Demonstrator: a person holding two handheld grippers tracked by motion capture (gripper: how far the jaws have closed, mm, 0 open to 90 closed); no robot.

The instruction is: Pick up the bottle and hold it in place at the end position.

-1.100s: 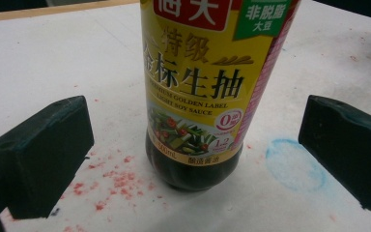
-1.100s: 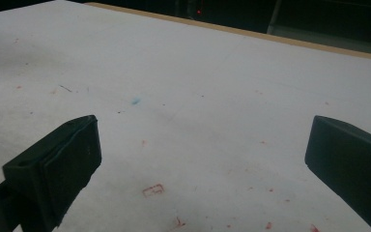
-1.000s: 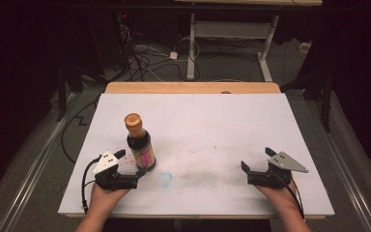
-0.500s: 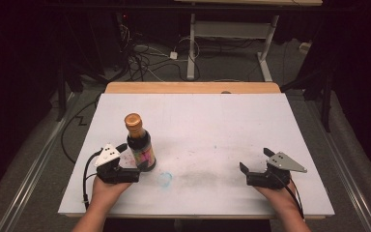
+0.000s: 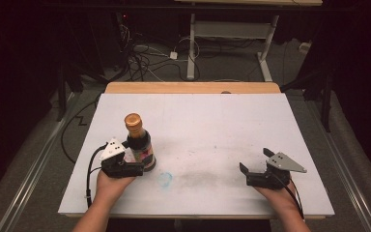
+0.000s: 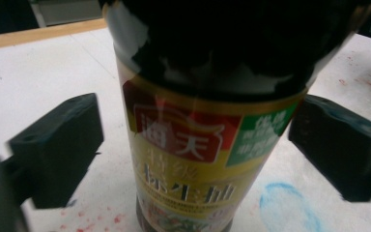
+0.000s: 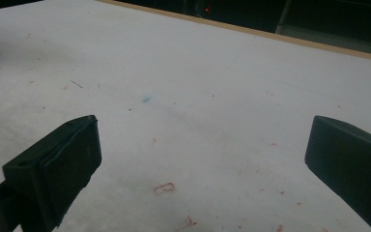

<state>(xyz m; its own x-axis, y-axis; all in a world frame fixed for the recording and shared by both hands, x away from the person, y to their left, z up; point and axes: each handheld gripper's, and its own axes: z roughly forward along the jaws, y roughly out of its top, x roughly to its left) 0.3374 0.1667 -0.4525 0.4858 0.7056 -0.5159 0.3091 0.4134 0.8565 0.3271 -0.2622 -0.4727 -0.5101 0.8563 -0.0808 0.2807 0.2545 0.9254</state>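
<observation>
Likely a grasp on the bottle (image 5: 138, 145): close the left gripper (image 6: 193, 145) square on the label, low and level, so it stays upright. Bottle stands on the bench (image 5: 212, 125) between the spread left fingers (image 6: 58, 145), gaps either side. Right gripper (image 5: 256, 170) also spread, empty, well apart.

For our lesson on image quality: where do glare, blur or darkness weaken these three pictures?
Left gripper view: the bottle is soft, with glare on its dark shoulder. Right gripper view: the jaws are blurred and the table sharper. High view: the surroundings are dark.
</observation>
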